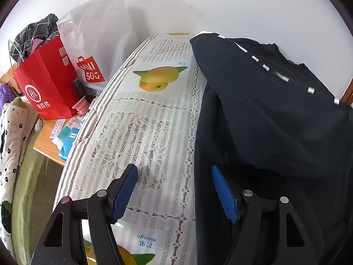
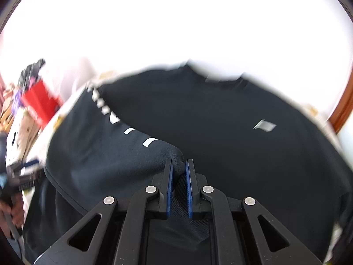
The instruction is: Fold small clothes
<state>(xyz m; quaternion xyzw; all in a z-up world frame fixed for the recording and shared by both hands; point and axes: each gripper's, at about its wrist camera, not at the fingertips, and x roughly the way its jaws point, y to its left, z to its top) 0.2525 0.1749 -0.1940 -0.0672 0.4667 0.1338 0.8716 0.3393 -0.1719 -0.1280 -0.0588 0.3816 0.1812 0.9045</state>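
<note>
One sleeve is pinched in our right gripper, left gripper open over the bench; we should lay it flat across the shirt.

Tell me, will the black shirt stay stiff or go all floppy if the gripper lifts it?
Probably floppy: the black shirt already bends into a soft fold where the right gripper pinches it. It likely drapes and sags, since its edge hangs limp over the lace tablecloth. It looks light, being thin fabric, though weight cannot be judged for sure.
</note>
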